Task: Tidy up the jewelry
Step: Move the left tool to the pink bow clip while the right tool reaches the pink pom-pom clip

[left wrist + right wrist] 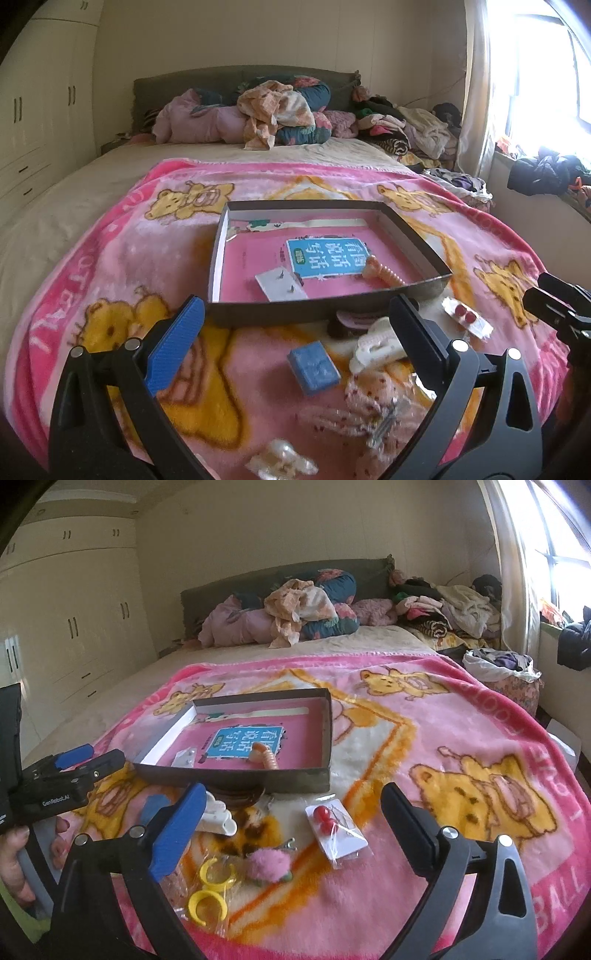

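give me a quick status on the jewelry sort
Left gripper and right gripper open, empty. Box holds two pieces. Red earring card, yellow hoops loose on blanket. Nothing blocking.

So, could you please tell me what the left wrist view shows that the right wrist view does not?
Only the left wrist view shows the blue box and the pearl clip. Only the right wrist view shows the yellow hoops, the pink pompom and a hand. Both show the tray, the white claw clip and the red earring card.
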